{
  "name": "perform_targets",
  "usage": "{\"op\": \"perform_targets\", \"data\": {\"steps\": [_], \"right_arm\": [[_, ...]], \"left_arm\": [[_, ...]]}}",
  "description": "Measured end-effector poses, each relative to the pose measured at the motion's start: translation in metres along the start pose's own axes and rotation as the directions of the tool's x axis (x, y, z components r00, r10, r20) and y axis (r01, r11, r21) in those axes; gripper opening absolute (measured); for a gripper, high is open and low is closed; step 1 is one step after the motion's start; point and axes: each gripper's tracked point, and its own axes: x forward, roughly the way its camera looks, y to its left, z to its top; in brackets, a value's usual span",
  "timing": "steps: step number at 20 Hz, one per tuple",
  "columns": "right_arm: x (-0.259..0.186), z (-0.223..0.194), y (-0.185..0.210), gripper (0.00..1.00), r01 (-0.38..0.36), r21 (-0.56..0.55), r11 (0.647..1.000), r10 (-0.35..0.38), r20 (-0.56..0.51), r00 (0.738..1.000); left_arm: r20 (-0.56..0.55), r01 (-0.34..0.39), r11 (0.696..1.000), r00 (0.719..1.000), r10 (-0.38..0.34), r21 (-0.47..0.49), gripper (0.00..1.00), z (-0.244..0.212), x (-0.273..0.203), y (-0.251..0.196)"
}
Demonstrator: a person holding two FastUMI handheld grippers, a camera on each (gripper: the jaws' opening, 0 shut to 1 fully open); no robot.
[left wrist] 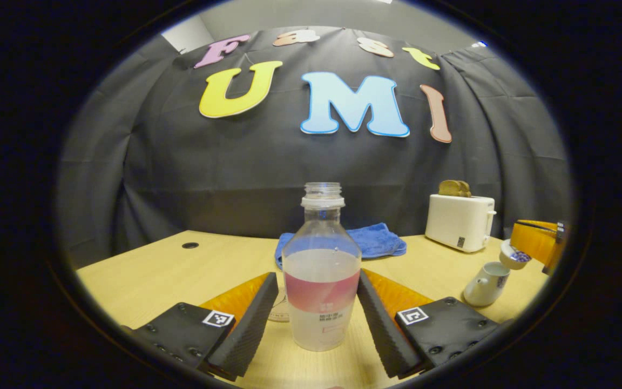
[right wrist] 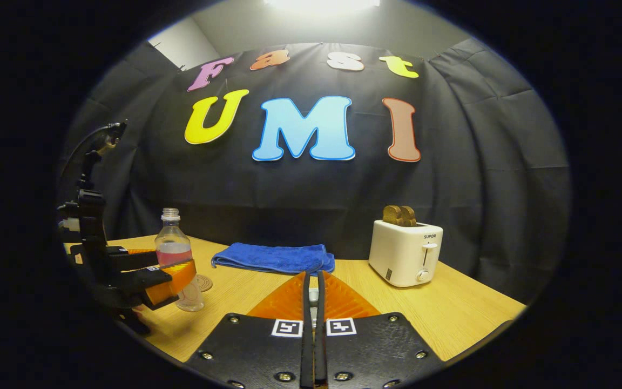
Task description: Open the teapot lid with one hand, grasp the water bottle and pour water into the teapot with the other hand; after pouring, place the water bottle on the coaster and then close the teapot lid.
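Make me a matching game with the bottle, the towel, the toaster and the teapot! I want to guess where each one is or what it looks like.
Things:
1. water bottle
2. towel
3. toaster
4. teapot

Clues:
A. white, lid off, near the table's right edge
B. blue, folded, by the black cloth
C. capless, between the left gripper fingers
D. white, with bread sticking out the top

Pairs: 1-C, 2-B, 3-D, 4-A

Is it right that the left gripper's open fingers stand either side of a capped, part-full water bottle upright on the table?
Not quite. The water bottle has no cap: the left gripper view shows its neck open. The rest holds: it is part full, upright on the table, between the open fingers of the left gripper.
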Motion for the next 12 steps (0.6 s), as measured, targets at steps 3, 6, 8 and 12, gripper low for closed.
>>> {"op": "perform_targets", "data": {"steps": [3,6,8,12], "right_arm": [[-0.001,-0.002,0.001,0.02,-0.006,-0.003,1.000,0.006,-0.006,1.000],[-0.004,0.001,0.002,0.02,-0.009,-0.005,1.000,0.009,0.003,1.000],[-0.008,0.004,0.005,0.02,-0.014,-0.013,1.000,0.015,0.009,1.000],[-0.044,0.005,0.012,0.01,-0.036,-0.013,0.999,0.036,0.000,0.999]], "left_arm": [[-0.019,-0.002,1.000,1.000,0.001,-0.024,1.00,-0.007,0.014,0.003],[-0.024,-0.006,1.000,1.000,0.006,-0.025,0.97,-0.007,0.013,0.006],[-0.037,-0.007,1.000,0.999,0.007,-0.008,0.88,-0.007,0.013,0.007],[-0.049,-0.002,1.000,0.999,0.002,0.003,0.87,-0.007,-0.003,0.009]]}}
